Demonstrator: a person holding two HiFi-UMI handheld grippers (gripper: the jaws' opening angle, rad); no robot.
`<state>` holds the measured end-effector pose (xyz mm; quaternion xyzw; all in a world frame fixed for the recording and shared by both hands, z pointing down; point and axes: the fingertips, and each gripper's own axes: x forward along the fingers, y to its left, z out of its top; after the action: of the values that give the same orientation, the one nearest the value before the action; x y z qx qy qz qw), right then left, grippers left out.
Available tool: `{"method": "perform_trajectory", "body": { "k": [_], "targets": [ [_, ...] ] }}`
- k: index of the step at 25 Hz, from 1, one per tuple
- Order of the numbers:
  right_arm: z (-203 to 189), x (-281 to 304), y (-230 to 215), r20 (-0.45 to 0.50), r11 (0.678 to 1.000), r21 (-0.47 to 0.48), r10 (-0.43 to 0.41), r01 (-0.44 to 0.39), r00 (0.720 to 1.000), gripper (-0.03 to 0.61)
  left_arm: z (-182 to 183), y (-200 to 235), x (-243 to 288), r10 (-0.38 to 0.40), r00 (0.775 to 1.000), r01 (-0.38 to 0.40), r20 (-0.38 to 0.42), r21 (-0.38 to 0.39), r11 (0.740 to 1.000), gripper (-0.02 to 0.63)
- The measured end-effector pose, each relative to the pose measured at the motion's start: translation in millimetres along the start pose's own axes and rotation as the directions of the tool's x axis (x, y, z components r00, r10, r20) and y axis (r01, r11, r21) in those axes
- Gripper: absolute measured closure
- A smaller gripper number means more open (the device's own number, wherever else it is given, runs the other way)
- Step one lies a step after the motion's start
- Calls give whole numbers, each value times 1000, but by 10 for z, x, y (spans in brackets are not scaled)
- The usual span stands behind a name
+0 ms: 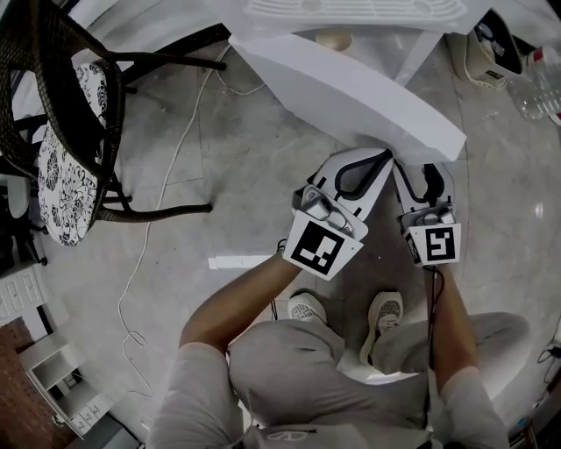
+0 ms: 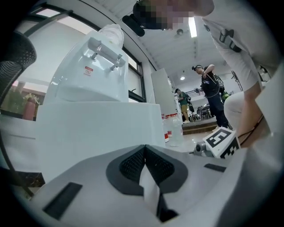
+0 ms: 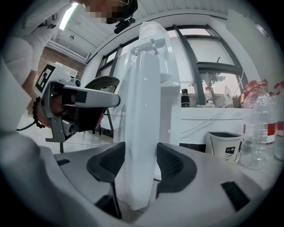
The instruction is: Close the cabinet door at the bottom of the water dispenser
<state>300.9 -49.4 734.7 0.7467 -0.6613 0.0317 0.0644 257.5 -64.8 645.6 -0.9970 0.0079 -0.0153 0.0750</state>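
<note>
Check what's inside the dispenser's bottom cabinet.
Mostly hidden: the open cabinet door and the dispenser top cover the interior. Only a small beige round thing shows in the gap; unidentifiable.

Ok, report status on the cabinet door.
Left hand-held gripper shut, empty, by cabinet door. Right hand-held gripper clamped on its edge. Door open. No obstruction visible.

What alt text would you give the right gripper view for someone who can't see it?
The right gripper clamps the edge of a tall white cabinet door, seen edge-on. The left gripper is beside it at left; a clear plastic bottle and a white bucket stand at right.
</note>
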Motion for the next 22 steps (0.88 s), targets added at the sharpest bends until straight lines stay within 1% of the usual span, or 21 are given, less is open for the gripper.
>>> {"method": "perform_trajectory", "body": {
  "k": [3,7,11,14,15,16,18,22],
  "targets": [
    [-2,19,-57,-2,1000,0,7,-7,1000,344,6,-21,73,-15,1000,15,-4,5,1000,606],
    [8,65,-139,5,1000,-4,-1,1,1000,342,-14,33,153,-14,1000,14,10,11,1000,606],
    [2,112,-212,-9,1000,-11,-1,0,1000,342,-71,57,228,-22,1000,22,-5,7,1000,606],
    [16,150,-329,-6,999,-1,-44,44,999,344,-67,48,309,-35,999,35,-2,16,999,606],
    [25,174,-385,0,998,12,-66,66,998,379,-64,46,336,-40,999,40,0,22,999,606],
    [31,205,-440,5,996,27,-82,82,997,388,-57,45,359,-45,999,45,1,30,999,606],
    [26,269,-539,12,994,43,-97,96,995,396,-27,42,380,-53,999,53,7,47,998,606],
    [86,371,-704,28,992,40,-121,120,992,412,46,81,337,-43,999,42,16,62,997,606]
  ]
}}
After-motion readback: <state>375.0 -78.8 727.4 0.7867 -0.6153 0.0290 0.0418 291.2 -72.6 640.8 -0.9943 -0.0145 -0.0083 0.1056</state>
